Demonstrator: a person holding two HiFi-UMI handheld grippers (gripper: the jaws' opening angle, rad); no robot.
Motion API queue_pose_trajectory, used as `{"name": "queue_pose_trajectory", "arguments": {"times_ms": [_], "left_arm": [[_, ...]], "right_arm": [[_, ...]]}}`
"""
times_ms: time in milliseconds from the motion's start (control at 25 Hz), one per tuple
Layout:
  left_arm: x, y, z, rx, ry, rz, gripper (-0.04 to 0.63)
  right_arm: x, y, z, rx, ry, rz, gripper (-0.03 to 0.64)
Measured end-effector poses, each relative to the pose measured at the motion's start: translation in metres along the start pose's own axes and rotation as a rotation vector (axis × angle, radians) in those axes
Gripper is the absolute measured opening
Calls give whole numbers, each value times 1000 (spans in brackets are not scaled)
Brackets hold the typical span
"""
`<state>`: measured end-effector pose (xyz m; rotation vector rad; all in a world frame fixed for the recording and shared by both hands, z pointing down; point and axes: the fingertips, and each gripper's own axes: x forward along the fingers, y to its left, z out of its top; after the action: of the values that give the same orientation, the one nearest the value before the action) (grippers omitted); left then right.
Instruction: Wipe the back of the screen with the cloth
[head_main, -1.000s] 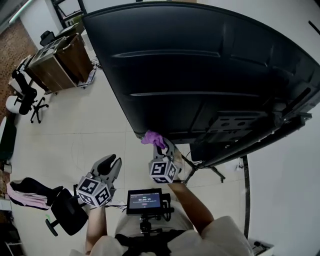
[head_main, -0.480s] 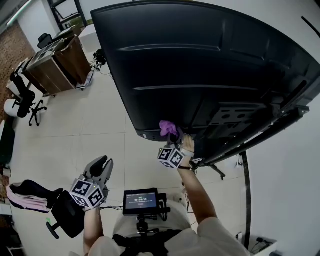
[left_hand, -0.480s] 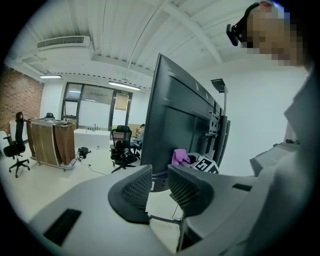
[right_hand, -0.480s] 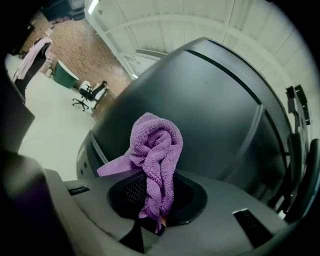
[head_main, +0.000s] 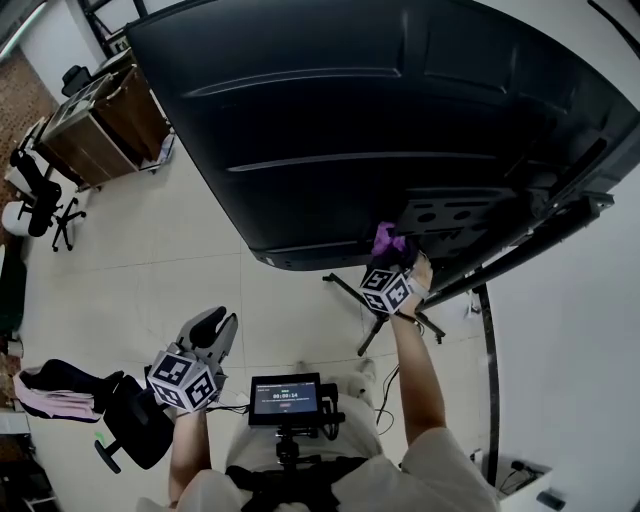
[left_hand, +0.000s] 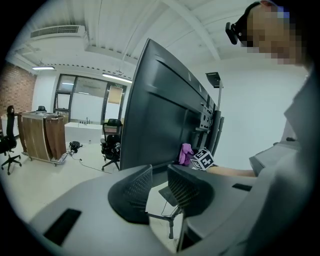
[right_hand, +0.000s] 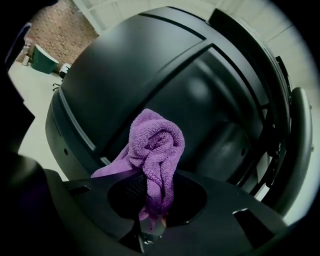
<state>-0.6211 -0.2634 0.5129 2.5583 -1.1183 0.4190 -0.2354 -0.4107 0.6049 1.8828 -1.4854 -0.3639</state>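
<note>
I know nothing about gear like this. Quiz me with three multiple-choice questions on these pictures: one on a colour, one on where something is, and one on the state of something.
1. The bunched terry cloth in the right gripper is: A yellow; B purple; C white.
2. That cloth is: A on the floor; B on an office chair; C up at the lower part of the large black screen's back.
3. The left gripper has its jaws: A apart and empty; B shut on a cable; C shut on the cloth.

Answers:
1 B: the right gripper view shows purple loops pinched between its jaws.
2 C: the head view shows it low on the panel, beside the perforated mount plate.
3 A: the left gripper view shows a clear gap between them with nothing in it.
</note>
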Motion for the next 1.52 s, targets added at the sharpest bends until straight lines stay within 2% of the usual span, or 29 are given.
{"name": "queue_pose_trajectory", "arguments": {"times_ms": [80, 160, 240, 320, 440, 560, 640, 760, 840, 920, 1160, 1320, 1400, 1520], "left_arm": [[1, 1, -2, -1, 4, 5, 100], [1, 1, -3, -2, 4, 4, 100], [-2, 3, -3, -4, -1, 2, 100], [-8, 8, -3, -5, -5, 3, 100], [-18, 17, -4, 2, -8, 5, 100], [-32, 23, -5, 15, -16, 10, 100], [-41, 27, -5, 20, -21, 16, 100], [-51, 32, -5, 21, -29, 26, 100], [-54, 34, -5, 22, -32, 30, 100], [-56, 36, -5, 22, -33, 34, 100], [-42, 30, -5, 6, -32, 26, 100], [-24, 14, -4, 1, -22, -4, 100], [-15, 5, -4, 2, -16, -18, 100], [-6, -1, 0, 3, -14, -30, 100]], "right_arm": [[0, -7, -9, 12, 26, -7, 52], [-11, -6, -3, 43, 11, 4, 54], [-36, 15, 24, 62, -60, 57, 52], [-67, 60, 67, 39, -167, 150, 52], [-100, 142, 135, -60, -322, 286, 52], [-111, 216, 186, -177, -425, 374, 52], [-105, 254, 201, -281, -435, 406, 52], [-87, 278, 185, -427, -402, 418, 52], [-78, 267, 157, -449, -371, 407, 52], [-69, 236, 126, -455, -310, 373, 49], [-27, 112, 22, -453, -68, 258, 49], [-6, 59, -37, -394, 103, 238, 49], [-9, 50, -45, -328, 135, 250, 49], [-41, 51, -18, -215, 56, 255, 49]]}}
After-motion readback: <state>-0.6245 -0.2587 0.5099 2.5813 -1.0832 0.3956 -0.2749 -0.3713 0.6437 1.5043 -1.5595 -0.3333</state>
